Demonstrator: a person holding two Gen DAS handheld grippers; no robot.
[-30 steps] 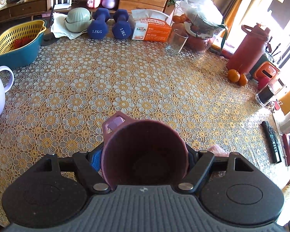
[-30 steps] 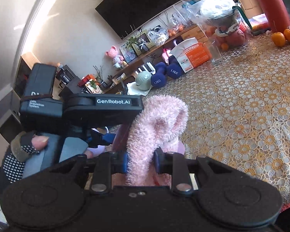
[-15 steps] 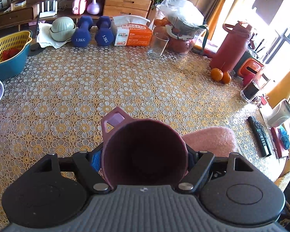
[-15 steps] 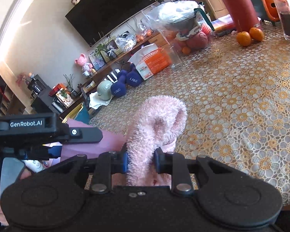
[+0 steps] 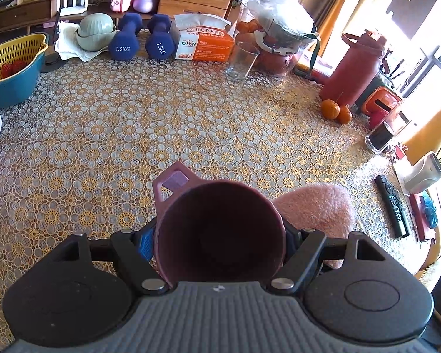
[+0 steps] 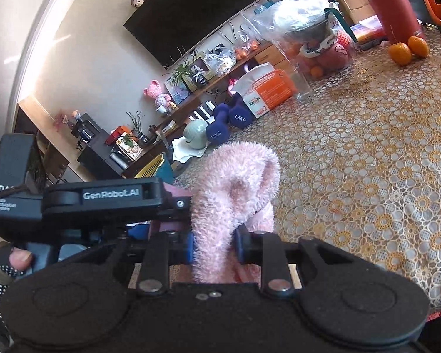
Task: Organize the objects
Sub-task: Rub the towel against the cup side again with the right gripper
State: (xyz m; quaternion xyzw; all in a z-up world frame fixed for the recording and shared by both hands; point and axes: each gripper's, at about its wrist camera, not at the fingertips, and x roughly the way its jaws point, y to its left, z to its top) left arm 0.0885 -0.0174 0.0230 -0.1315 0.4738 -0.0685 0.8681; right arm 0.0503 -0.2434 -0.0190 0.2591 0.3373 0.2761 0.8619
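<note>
My left gripper (image 5: pixel 219 239) is shut on a dark mauve plastic cup (image 5: pixel 220 229) with a handle, its open mouth facing the camera, held above the table. My right gripper (image 6: pixel 214 247) is shut on a fluffy pink cloth (image 6: pixel 235 185), which stands up between the fingers. The pink cloth (image 5: pixel 317 209) shows in the left wrist view just right of the cup. The left gripper's body (image 6: pixel 103 200) and the cup's side sit directly left of the cloth in the right wrist view.
The table (image 5: pixel 161 123) has a yellow flower-lace cover. At the back stand a teal and yellow basket (image 5: pixel 11 70), two blue dumbbells (image 5: pixel 141 41), a tissue box (image 5: pixel 203 44), a glass (image 5: pixel 241 61) and a bagged pot. A red bottle (image 5: pixel 355 67), oranges (image 5: pixel 335 110) and a remote (image 5: pixel 392 206) are on the right.
The pink cloth has come up beside the cup's right side in the left wrist view. Both grippers have kept their hold; the left gripper shifted slightly relative to the right.
</note>
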